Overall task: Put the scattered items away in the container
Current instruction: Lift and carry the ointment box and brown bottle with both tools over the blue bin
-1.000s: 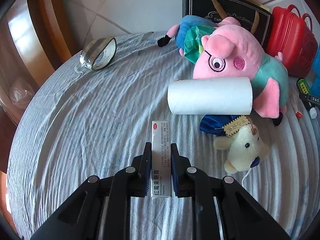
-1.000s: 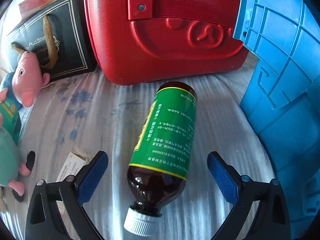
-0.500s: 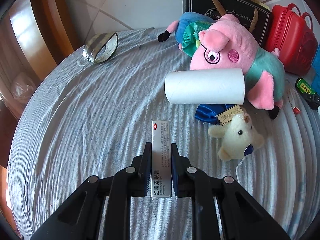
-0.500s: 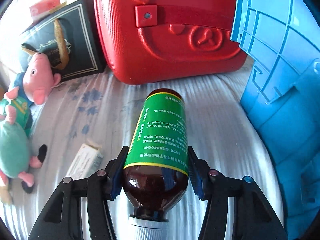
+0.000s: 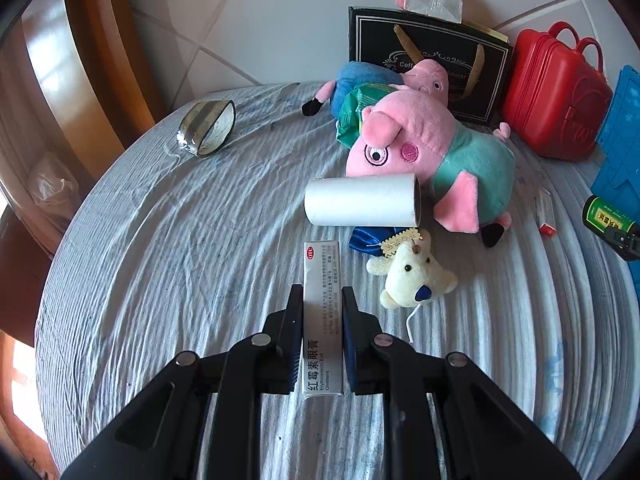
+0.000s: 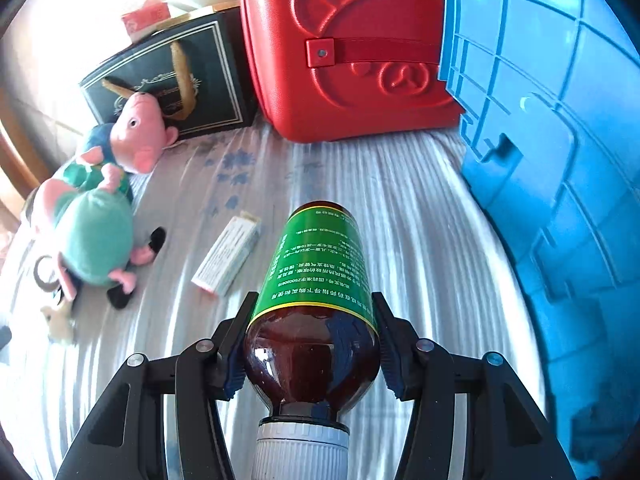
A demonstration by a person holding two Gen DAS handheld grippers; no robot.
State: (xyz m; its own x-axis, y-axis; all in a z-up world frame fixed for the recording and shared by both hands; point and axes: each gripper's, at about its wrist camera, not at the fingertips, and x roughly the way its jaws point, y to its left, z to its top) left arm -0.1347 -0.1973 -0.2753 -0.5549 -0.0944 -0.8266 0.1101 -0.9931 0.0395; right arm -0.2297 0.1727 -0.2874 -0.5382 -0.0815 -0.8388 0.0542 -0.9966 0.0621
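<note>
My left gripper [image 5: 322, 292] is shut on a long white ointment box [image 5: 321, 264] and holds it above the striped bedcloth. In the right wrist view, my right gripper [image 6: 314, 298] is shut on a brown bottle [image 6: 320, 256] with a green label, pads pressing its sides and its white cap toward the camera. The bottle is off the cloth, close to the blue plastic container [image 6: 560, 160] on the right. That bottle [image 5: 604, 216] also shows at the right edge of the left wrist view, beside the container [image 5: 624, 140].
On the cloth lie a large pig plush [image 5: 432, 148], a white roll [image 5: 360, 200], a small bear plush [image 5: 412, 276], a tape roll [image 5: 208, 128] and a small box [image 6: 228, 256]. A red case [image 6: 352, 40] and a black gift bag [image 5: 428, 56] stand at the back.
The right gripper's jaws closed on the bottle and lifted it off the cloth. The left gripper rose with the ointment box, so the bed looks farther away.
</note>
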